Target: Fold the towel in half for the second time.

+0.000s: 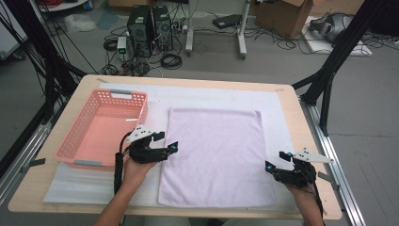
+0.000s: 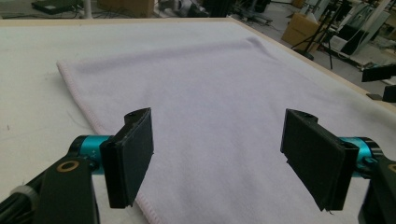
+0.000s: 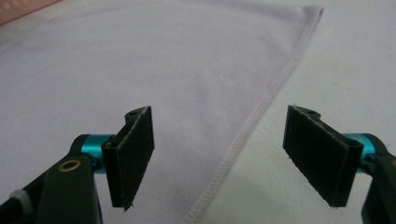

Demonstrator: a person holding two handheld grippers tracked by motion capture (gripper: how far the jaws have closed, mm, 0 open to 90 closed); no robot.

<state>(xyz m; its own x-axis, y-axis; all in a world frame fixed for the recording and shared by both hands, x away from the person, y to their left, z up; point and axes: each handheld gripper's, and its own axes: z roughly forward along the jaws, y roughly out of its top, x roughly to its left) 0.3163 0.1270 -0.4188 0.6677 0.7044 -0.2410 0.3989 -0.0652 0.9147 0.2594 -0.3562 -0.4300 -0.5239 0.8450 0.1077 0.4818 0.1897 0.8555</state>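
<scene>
Towel [image 1: 215,155] lies flat at the middle of the worktop [image 1: 301,123], its near edge close to the worktop's near edge, a white underlay [image 1: 277,106] beneath it. You hold your left gripper [image 1: 160,149] at the towel's left edge, jaws spread wide with nothing between them; in the left gripper view the hem runs under the left jaw. Your right gripper [image 1: 275,162] sits at the towel's right edge toward its near right corner, jaws likewise released, the stitched hem passing between them in the right gripper view. A pink basket [image 1: 101,129] stands at the worktop's left side, just beside your left gripper.
</scene>
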